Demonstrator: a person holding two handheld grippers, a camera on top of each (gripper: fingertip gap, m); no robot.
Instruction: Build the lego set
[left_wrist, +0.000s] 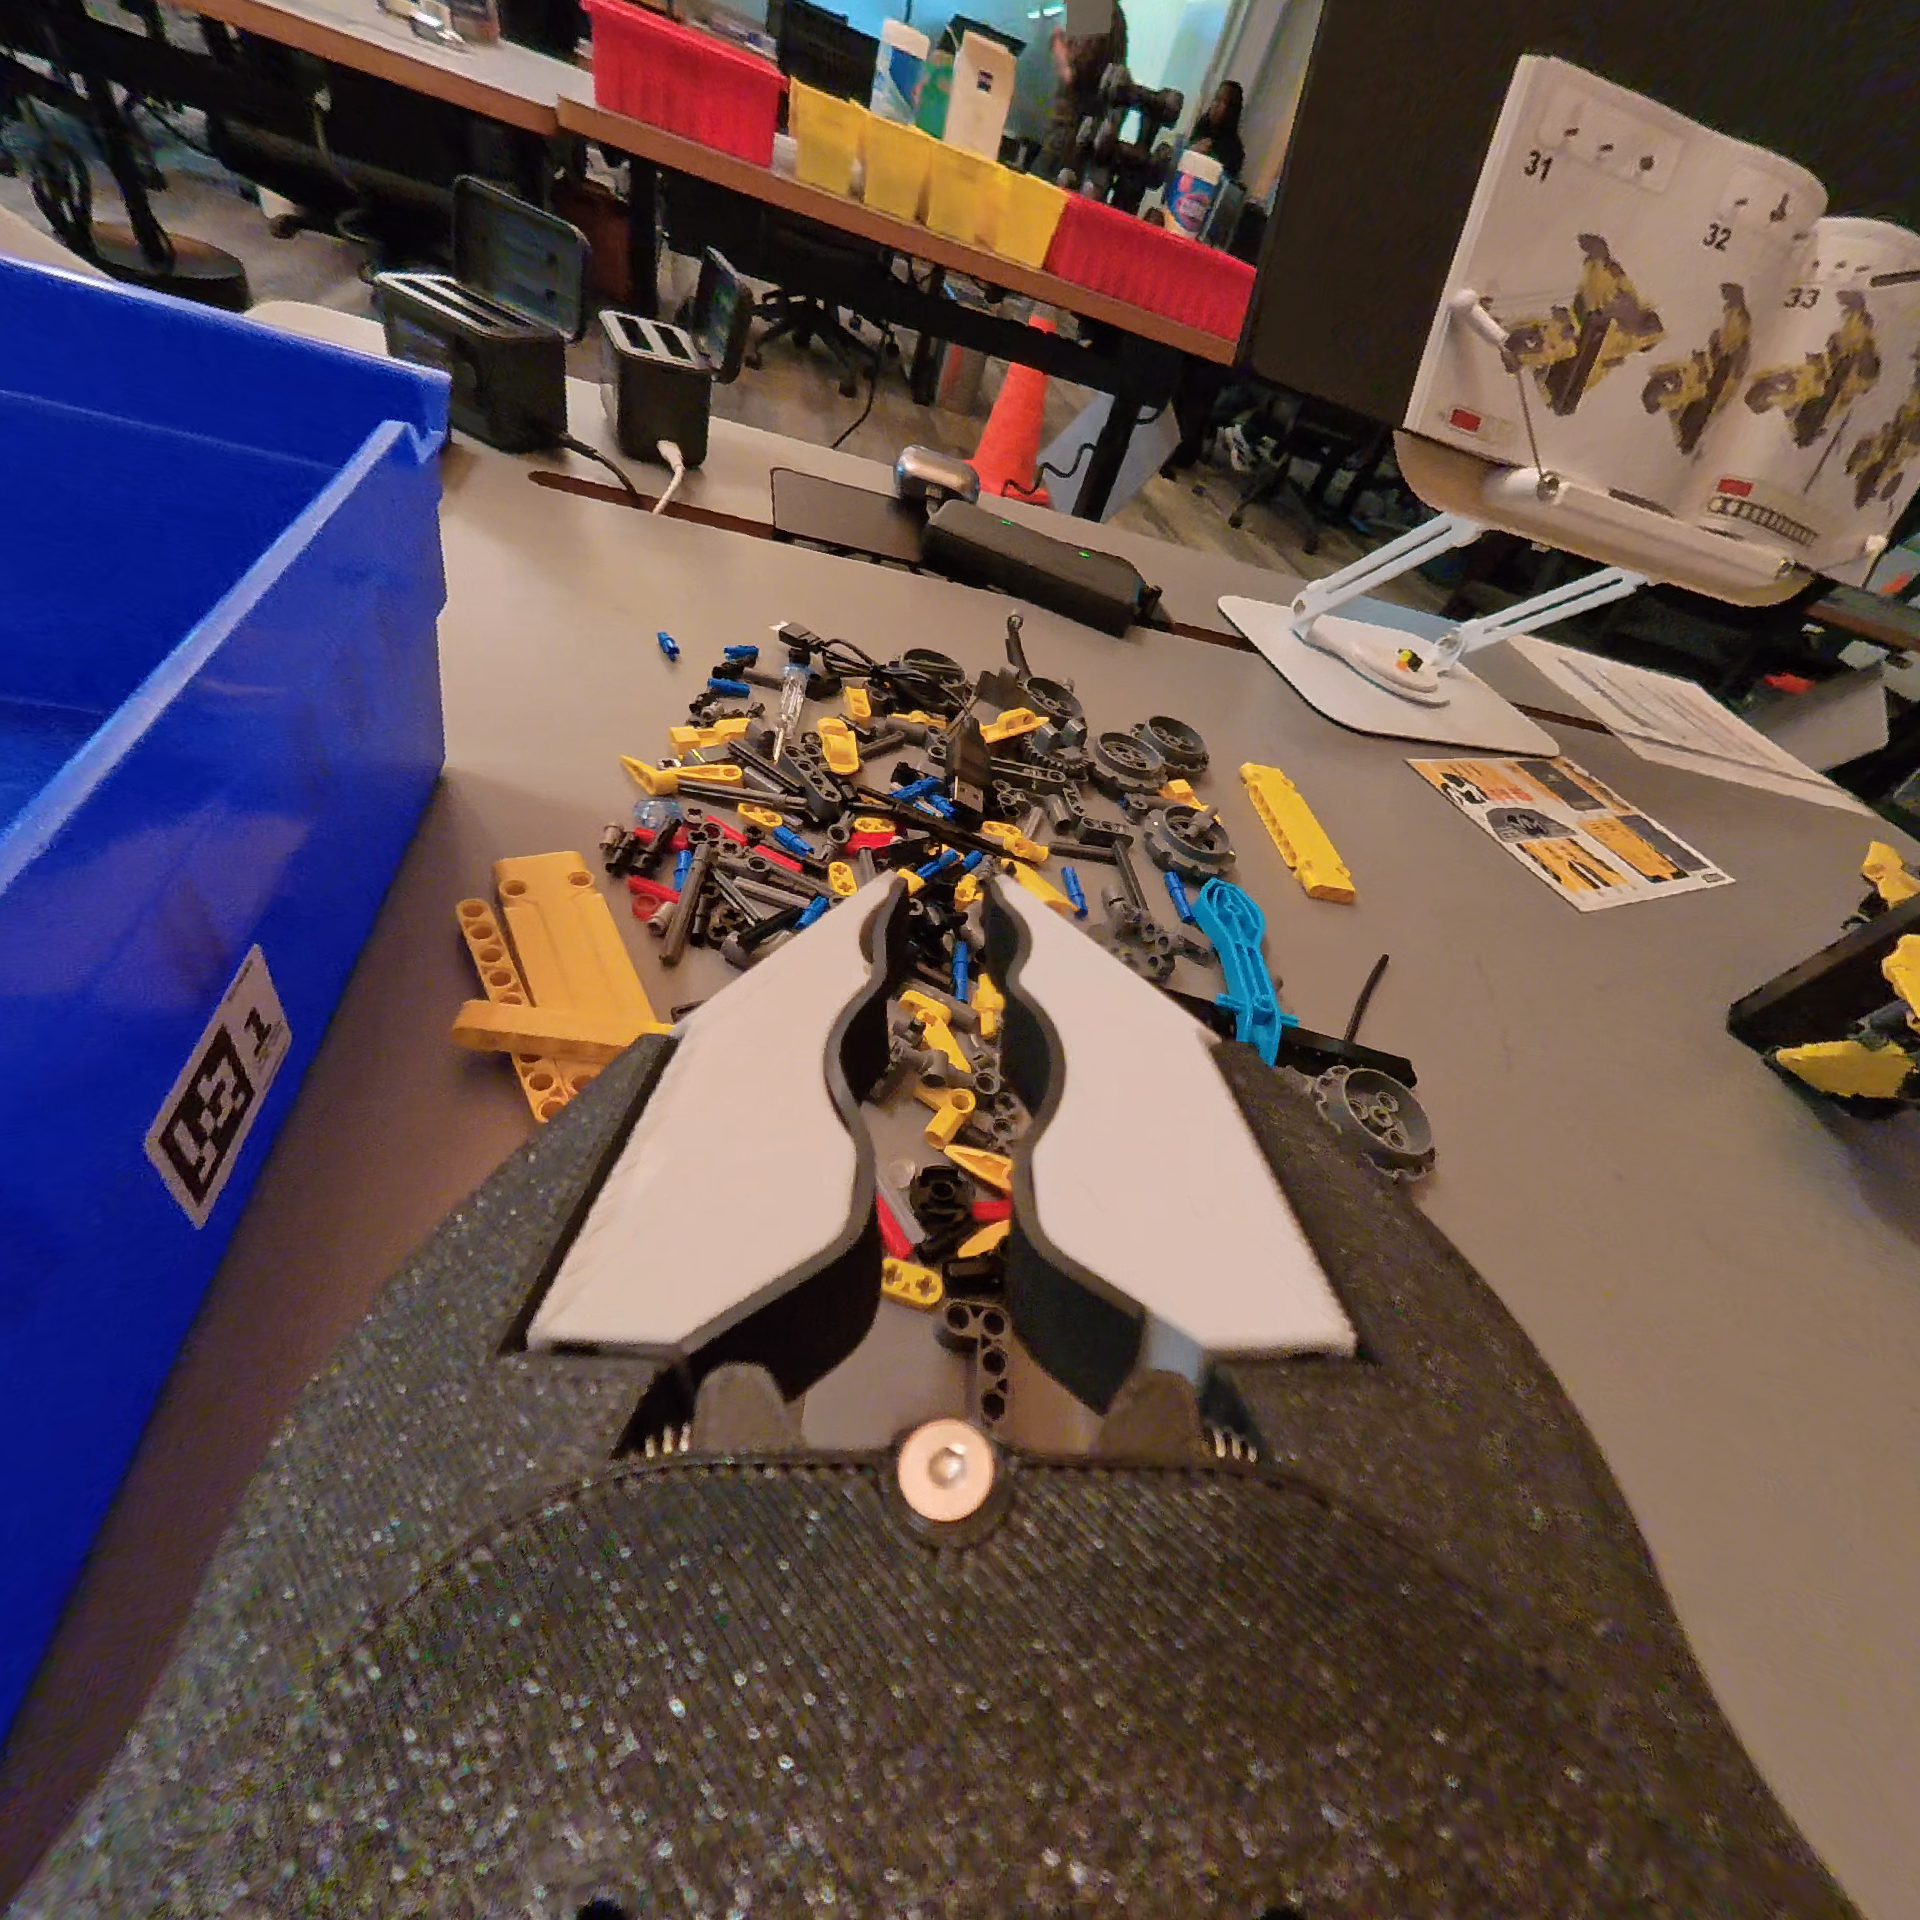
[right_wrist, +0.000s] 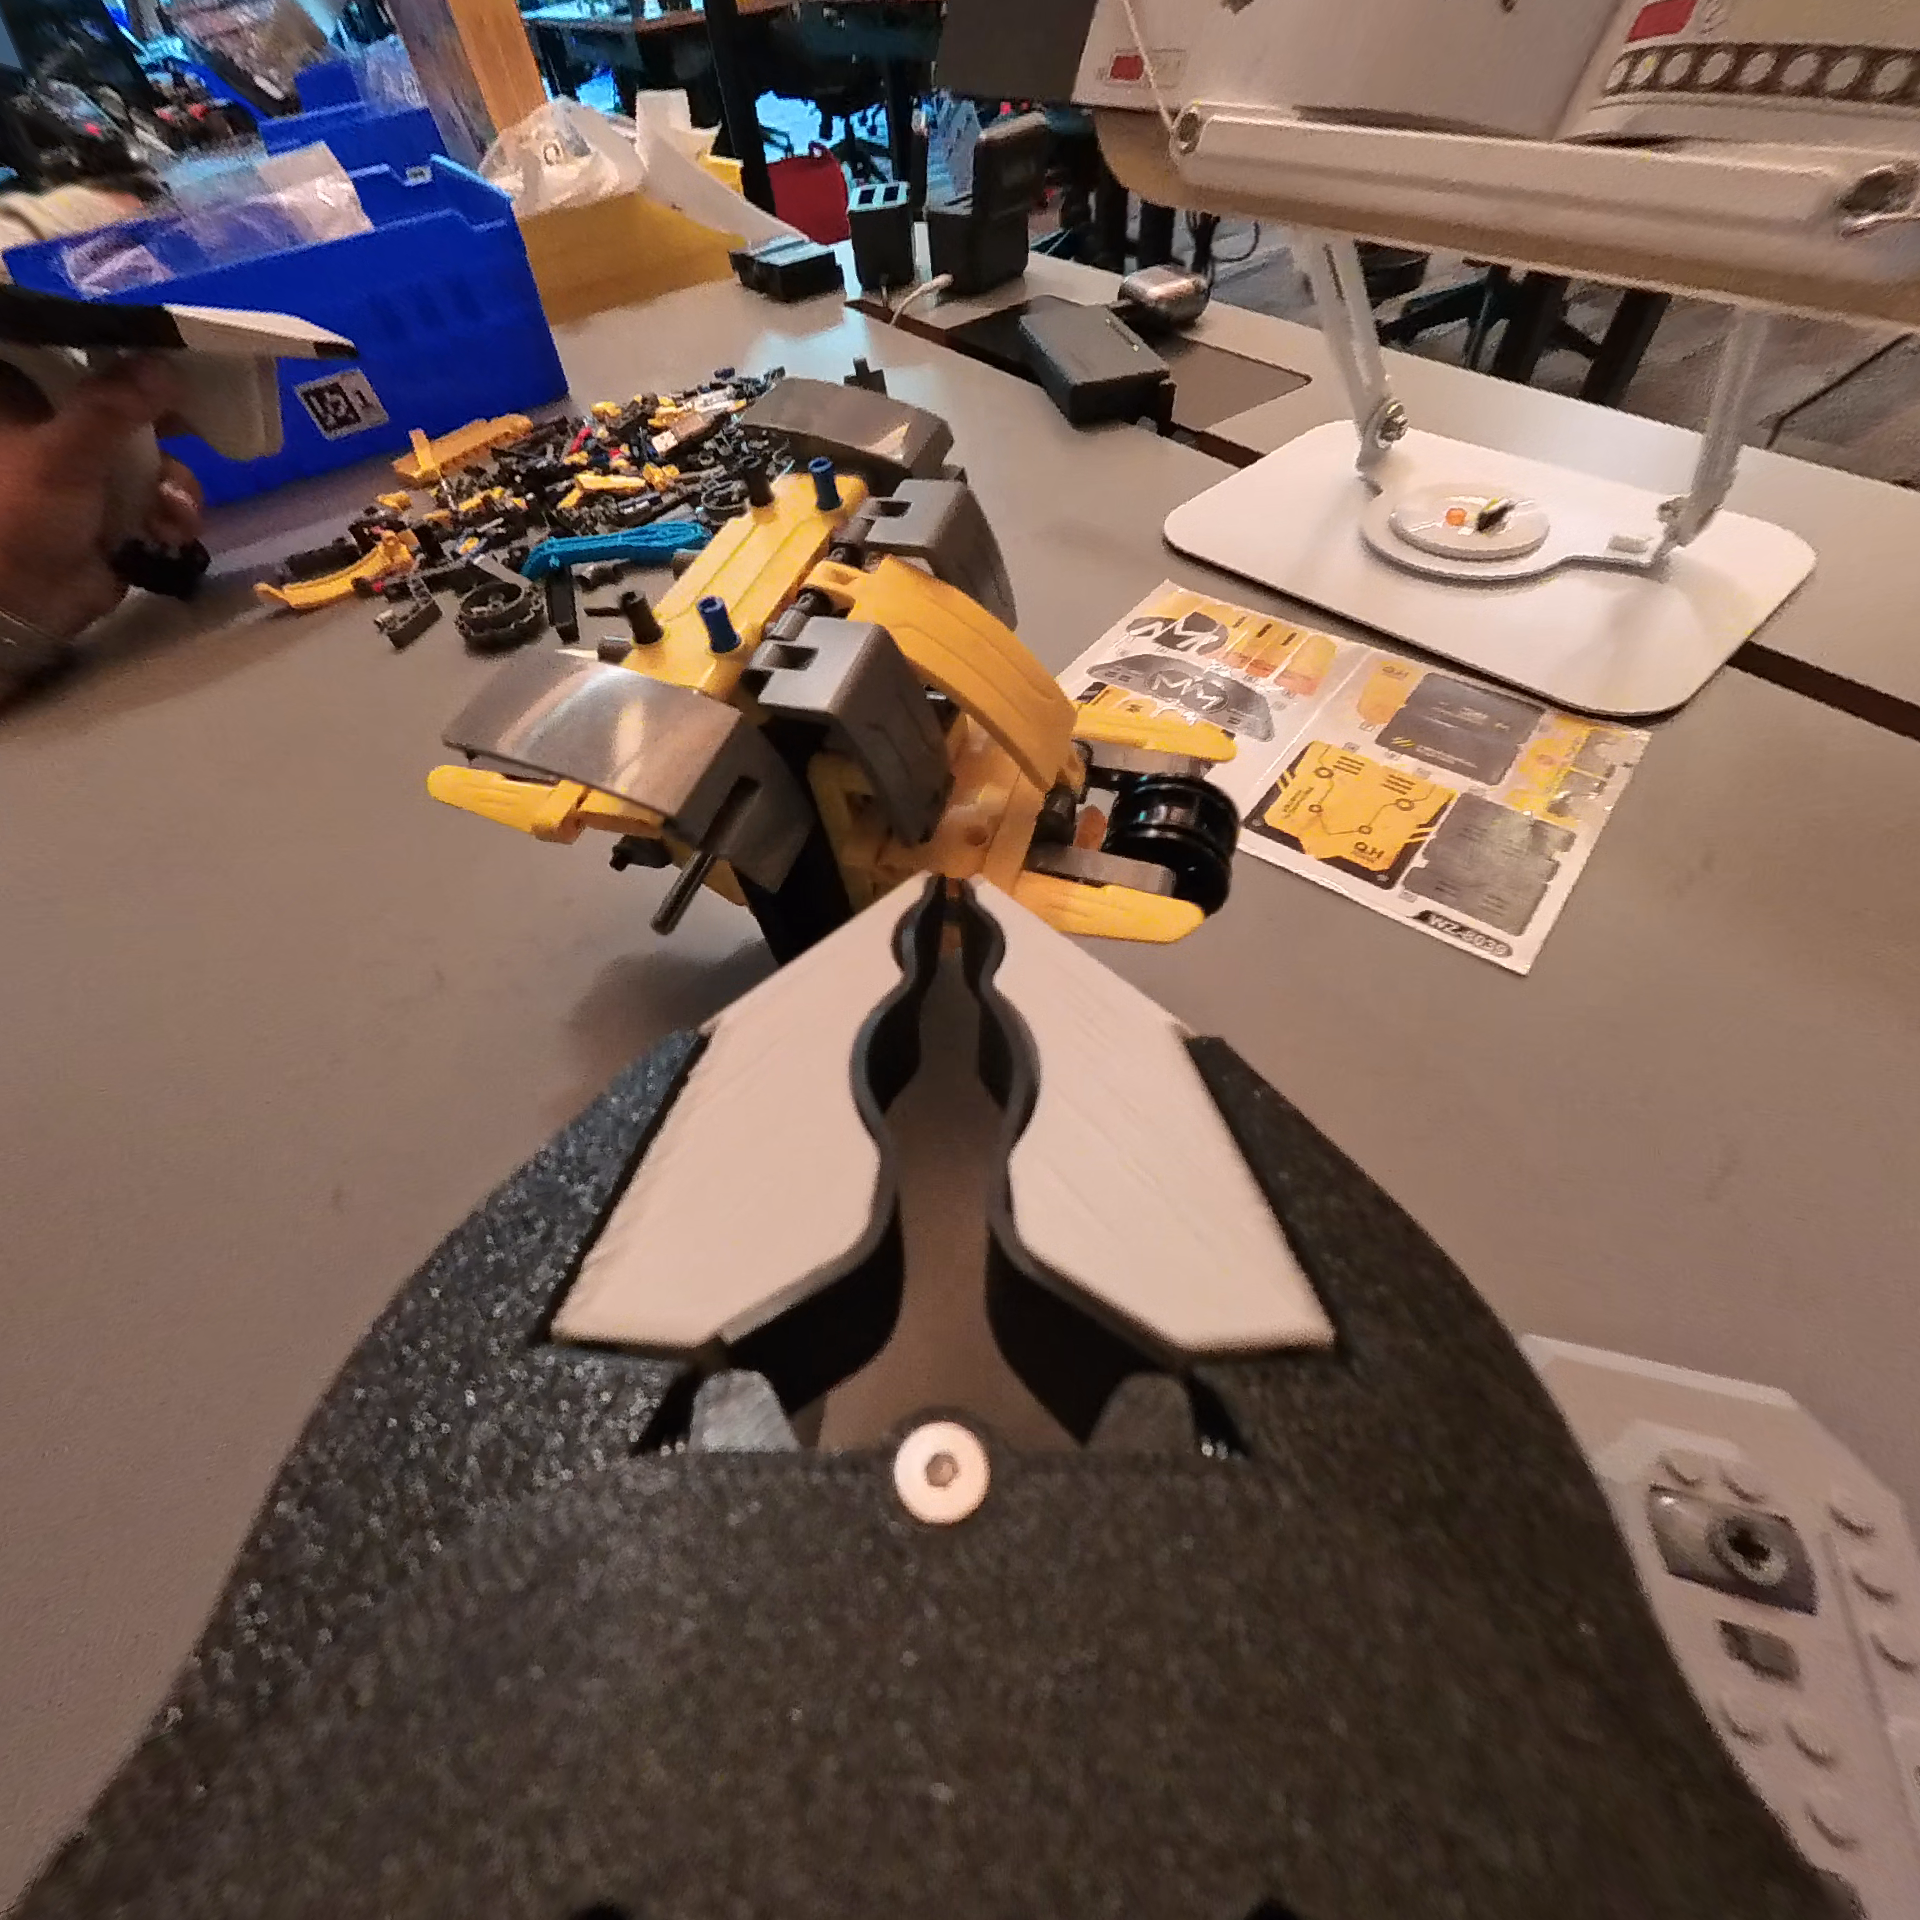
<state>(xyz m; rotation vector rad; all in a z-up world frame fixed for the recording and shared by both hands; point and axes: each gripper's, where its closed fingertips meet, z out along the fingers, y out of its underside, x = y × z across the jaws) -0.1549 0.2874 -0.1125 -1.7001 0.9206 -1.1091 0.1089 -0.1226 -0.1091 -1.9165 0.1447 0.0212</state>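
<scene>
While the right gripper (right_wrist: 948, 896) pinches the underside of the yellow-and-grey brick model (right_wrist: 831, 665), it lifts the model off the grey table (right_wrist: 260, 935), apparently so its sides are free for fitting parts. The sticker sheet (right_wrist: 1382, 769) lies flat just right of the model, and the instruction booklet (left_wrist: 1662, 312) stands propped on a white stand (right_wrist: 1507, 582) beyond the sheet, likely to be read while building. Left of the model lies the pile of loose parts (left_wrist: 914, 831), above which the left gripper (left_wrist: 943, 885) hovers, its fingertips slightly parted and holding nothing. A blue bin (left_wrist: 208, 727) sits on the far side of the pile from the model.
</scene>
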